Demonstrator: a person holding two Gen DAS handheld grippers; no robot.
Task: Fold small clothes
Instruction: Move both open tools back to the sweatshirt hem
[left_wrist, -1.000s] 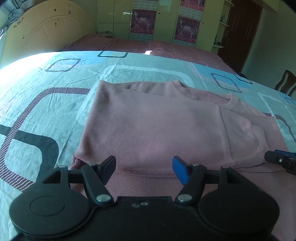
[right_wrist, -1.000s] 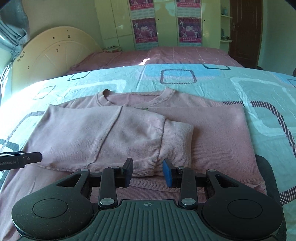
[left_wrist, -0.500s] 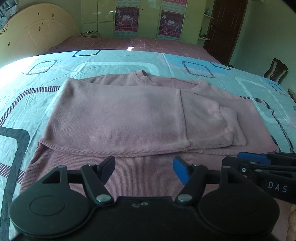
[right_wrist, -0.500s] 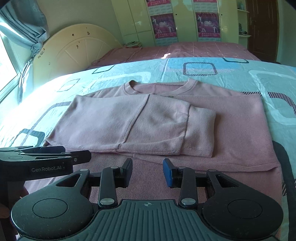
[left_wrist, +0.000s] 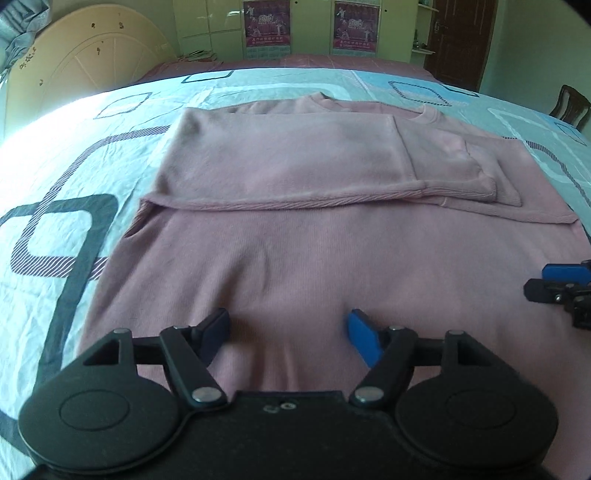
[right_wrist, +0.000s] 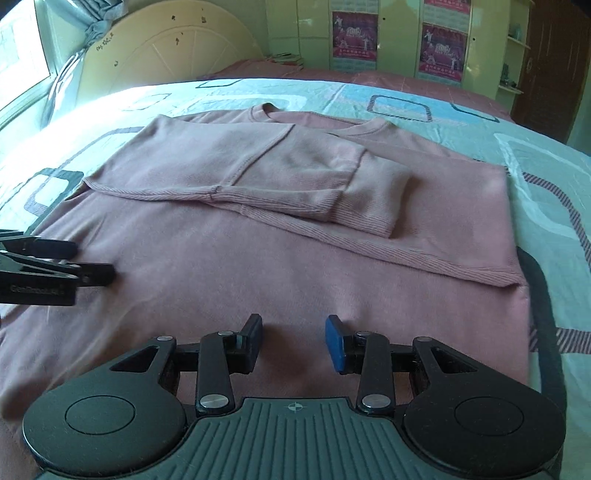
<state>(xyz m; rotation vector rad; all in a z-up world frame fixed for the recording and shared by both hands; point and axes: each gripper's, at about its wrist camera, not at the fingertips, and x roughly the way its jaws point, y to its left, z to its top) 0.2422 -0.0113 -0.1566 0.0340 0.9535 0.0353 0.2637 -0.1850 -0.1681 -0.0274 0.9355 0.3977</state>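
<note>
Now I'm partway through folding the pink sweatshirt (left_wrist: 295, 258), which lies flat on the patterned bedsheet (left_wrist: 66, 177), its sleeves and top already folded across the chest. My left gripper (left_wrist: 288, 332) hovers over the near part with jaws opening and nothing between them; my right gripper (right_wrist: 293, 338) hangs part-open, empty too. Next, I judge, both must catch the near edge, out of view below, and carry it toward the collar (right_wrist: 321, 122). Bare sheet all round leaves room.

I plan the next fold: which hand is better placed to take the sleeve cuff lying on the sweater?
Right, probably. The sleeve cuff lies ahead of the open, empty right claw; in the left wrist view it sits far aside.
</note>
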